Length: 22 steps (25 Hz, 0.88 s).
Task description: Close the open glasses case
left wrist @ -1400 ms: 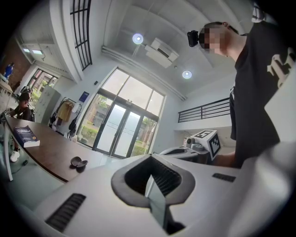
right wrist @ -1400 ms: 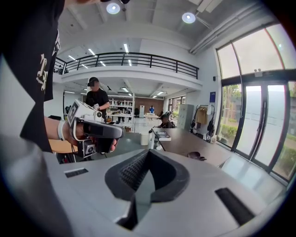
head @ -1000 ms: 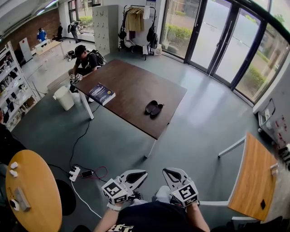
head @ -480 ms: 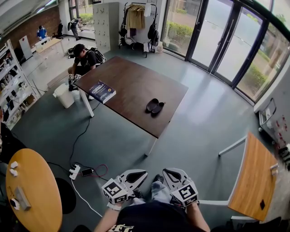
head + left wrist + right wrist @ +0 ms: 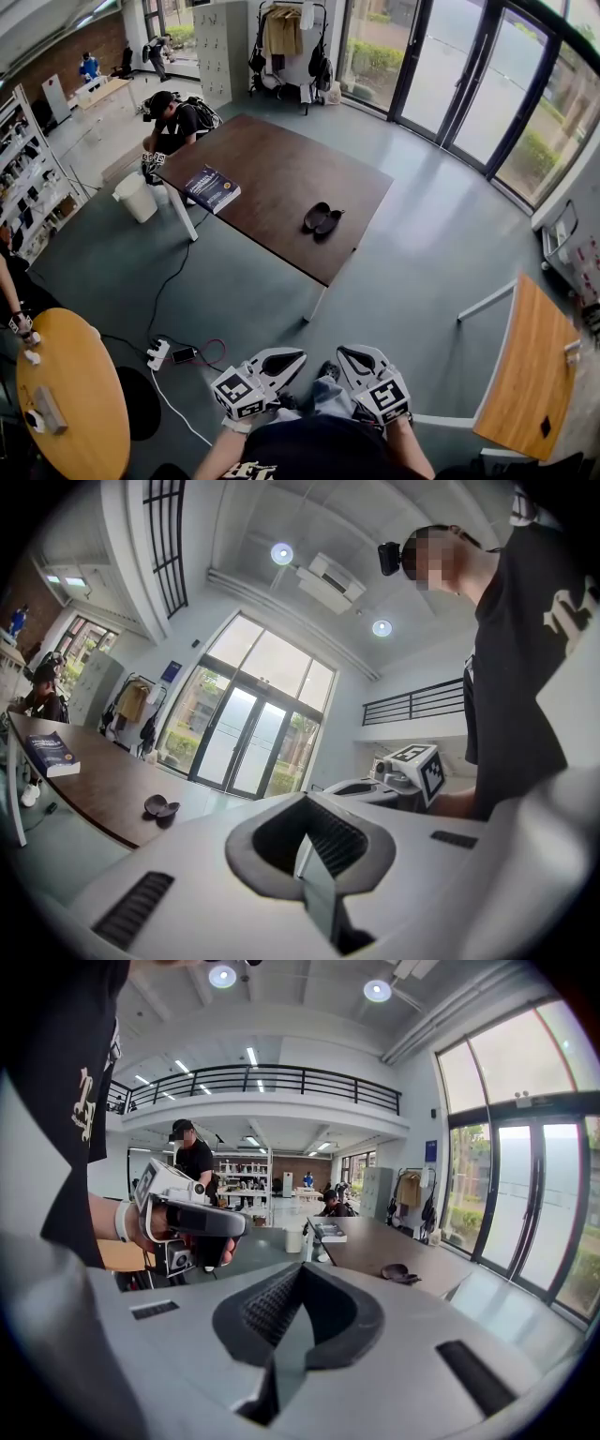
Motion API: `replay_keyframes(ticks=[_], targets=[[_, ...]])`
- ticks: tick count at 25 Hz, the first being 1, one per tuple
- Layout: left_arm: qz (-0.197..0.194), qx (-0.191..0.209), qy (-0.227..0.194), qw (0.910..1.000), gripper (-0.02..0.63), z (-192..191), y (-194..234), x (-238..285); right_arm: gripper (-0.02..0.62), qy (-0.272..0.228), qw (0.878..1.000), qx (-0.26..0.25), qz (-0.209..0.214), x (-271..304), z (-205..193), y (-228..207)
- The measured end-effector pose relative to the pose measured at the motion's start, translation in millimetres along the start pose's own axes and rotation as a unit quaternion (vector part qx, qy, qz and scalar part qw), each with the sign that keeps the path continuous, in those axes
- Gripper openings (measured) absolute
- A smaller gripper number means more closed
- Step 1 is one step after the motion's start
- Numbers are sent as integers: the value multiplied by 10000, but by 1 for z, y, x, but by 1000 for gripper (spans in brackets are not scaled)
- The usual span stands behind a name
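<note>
While dark oval glasses case (image 5: 321,220) lies open on table (image 5: 267,164), left gripper (image 5: 294,359), right gripper (image 5: 348,357): jaws together.

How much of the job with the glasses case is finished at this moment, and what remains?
Nothing looks done: the glasses case lies open on the brown table, far from both grippers. In hand: nothing. The left gripper and the right gripper are both shut and empty. Left to do: go to the table, bring a gripper to the case and fold it shut.

Open-plan lab: shelving (image 5: 26,183), worktables (image 5: 281,173), mezzanine (image 5: 272,1087) (glazed doors (image 5: 441,80)).
</note>
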State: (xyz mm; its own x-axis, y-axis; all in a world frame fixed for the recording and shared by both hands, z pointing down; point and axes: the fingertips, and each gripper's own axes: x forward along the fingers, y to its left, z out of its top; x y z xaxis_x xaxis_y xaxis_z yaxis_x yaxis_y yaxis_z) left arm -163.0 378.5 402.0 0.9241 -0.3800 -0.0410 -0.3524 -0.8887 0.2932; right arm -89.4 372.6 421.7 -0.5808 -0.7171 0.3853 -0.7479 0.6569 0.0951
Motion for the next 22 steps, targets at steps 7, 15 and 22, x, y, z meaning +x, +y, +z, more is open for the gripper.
replay_keyframes(ticks=[7, 15, 22], targets=[[59, 116, 44, 9999, 6, 8, 10, 26, -12, -103, 9999, 55, 7, 1, -1, -31], [117, 163, 110, 9997, 6, 13, 24, 68, -12, -230, 9997, 24, 43, 6, 3, -77], [166, 226, 140, 9995, 6, 21, 43, 110, -12, -256, 9996, 5, 98, 15, 5, -124]])
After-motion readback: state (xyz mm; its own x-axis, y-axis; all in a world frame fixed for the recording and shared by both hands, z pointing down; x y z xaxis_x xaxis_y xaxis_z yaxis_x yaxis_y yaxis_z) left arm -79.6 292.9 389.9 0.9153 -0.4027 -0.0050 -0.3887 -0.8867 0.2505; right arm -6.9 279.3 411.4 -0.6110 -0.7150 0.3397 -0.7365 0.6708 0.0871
